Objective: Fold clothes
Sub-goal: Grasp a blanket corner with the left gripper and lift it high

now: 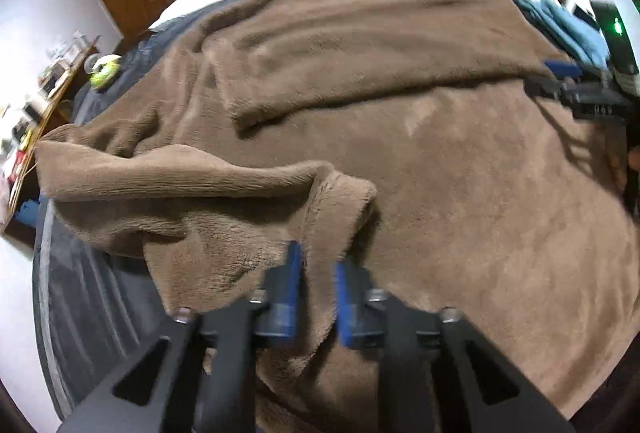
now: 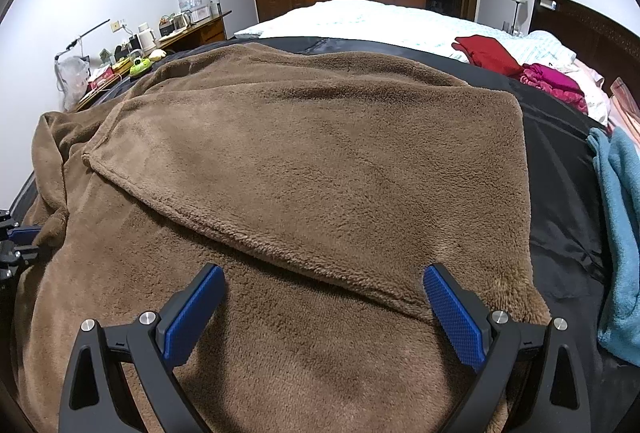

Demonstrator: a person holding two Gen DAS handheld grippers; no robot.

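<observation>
- While the brown fleece point(image 1: 400, 161) is spread over most of the bed, the left wrist view shows the left gripper point(image 1: 318, 289) clenched on a bunched bit of its left side, with fabric pinched between the blue pads point(image 1: 294, 285).
- Looks like the fold is only partly done: one flap is already laid over the far half, and its edge runs across the middle of this view. The left side is still a lumpy roll hanging toward the bed's edge.
- Room-wise, the dark sheet point(image 1: 80, 293) drops off right beside the grip, and a desk point(image 1: 52, 93) full of clutter sits just past that. I'd guess the safe way to carry this corner is inward, over the fleece.
- The right gripper point(image 1: 560, 81) shows at the far right of this view, too blurred to read from here.

- Over in the right wrist view, the right gripper point(image 2: 324, 305) is released, jaws wide apart, hovering low over the near part of the fleece and holding nothing.
- The folded flap's edge point(image 2: 260, 245) runs diagonally just ahead of the pads, so it's not square yet imo.
- Right of the fleece there's bare dark sheet, then a teal cloth point(image 2: 620, 233). Red point(image 2: 486, 53) and pink point(image 2: 554, 81) clothes sit well apart at the back.
- Plenty left: straightening, then more folds, plus the other clothes.
</observation>
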